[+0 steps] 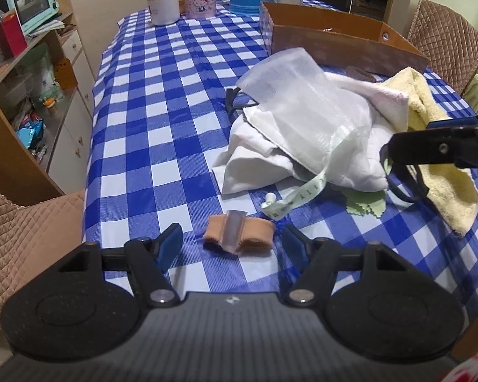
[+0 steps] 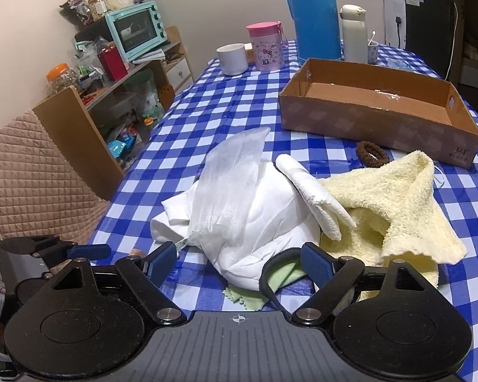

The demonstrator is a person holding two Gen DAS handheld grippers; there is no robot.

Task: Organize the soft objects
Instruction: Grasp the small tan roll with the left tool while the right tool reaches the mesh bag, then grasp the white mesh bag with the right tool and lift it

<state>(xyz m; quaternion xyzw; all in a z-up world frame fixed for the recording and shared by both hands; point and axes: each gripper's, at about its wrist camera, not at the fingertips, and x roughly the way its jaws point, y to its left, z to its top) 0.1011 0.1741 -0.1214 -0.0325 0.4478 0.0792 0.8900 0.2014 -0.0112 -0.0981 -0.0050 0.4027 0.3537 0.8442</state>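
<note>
Our left gripper (image 1: 232, 243) hangs released over the tan roll (image 1: 239, 234) on the surface (image 1: 162, 146); our right gripper (image 2: 235, 262), also released, could snag the white pile (image 2: 255, 222)

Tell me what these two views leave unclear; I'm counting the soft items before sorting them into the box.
- Green cloth: both views, mostly buried under the white cloth pile; its full shape is hidden.
- Black strap: left wrist view, runs under the pile and the yellow towel; what it belongs to is unclear.
- Cardboard box: floor near the front wall is hidden in both views.
- Brown hair tie: partly behind the towel.
</note>
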